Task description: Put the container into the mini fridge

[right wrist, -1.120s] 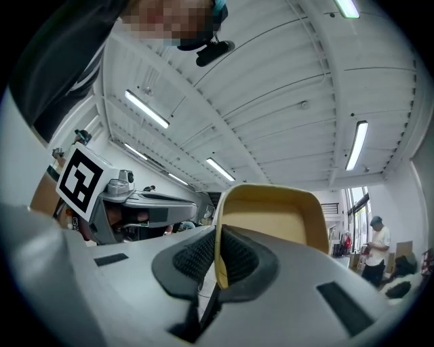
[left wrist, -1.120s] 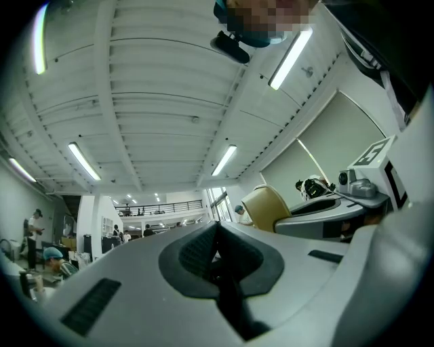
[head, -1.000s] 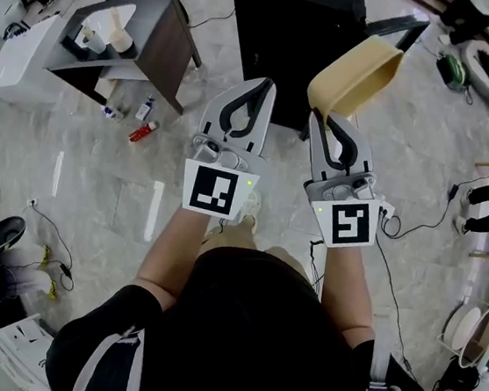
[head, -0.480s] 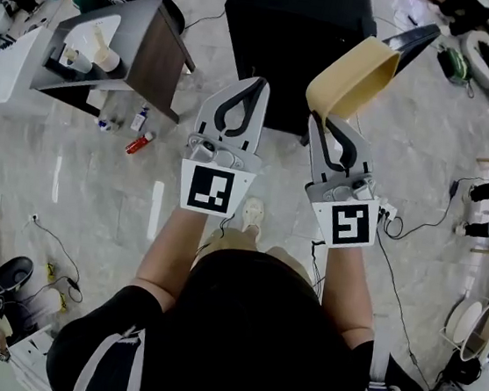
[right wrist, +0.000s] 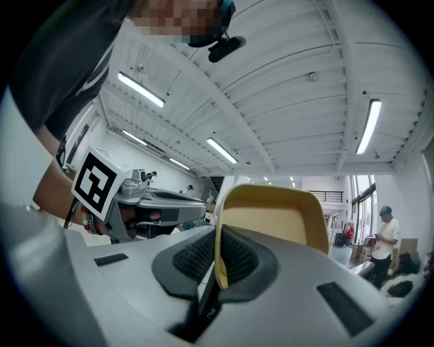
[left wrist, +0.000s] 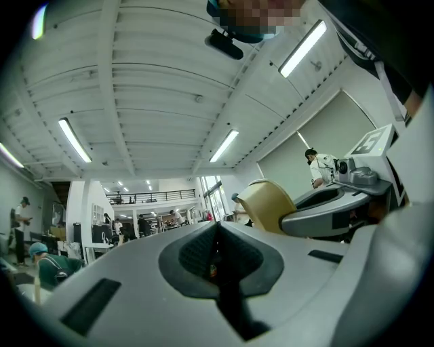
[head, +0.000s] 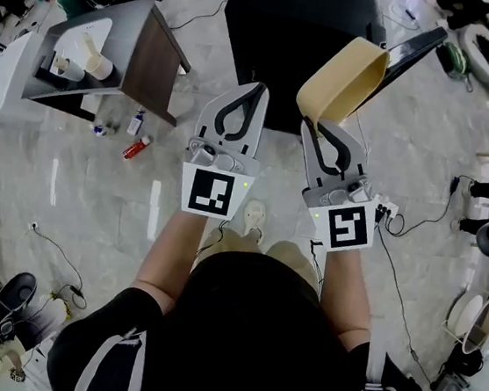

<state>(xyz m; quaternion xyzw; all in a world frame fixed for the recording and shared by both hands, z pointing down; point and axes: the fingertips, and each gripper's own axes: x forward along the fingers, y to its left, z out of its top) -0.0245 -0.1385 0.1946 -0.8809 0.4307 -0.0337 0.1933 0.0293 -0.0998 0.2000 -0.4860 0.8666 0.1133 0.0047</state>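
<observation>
Head view: your right gripper (head: 322,124) clamps the tan container (head: 343,78) by its rim at one o'clock; your left gripper (head: 256,90) is closed, empty. The mini fridge (head: 286,36) at twelve has drawn nearer, so loading comes next.

We find the head view looking steeply down from above the person, left gripper (head: 257,90) and right gripper (head: 315,121) close below, black mini fridge (head: 291,28) at 12 o'clock. Each gripper view sits just behind its own jaws, tilted up at the ceiling (left wrist: 156,101). All three share the beige container (head: 343,80): toward 3 o'clock in the left gripper view, central in the right.
</observation>
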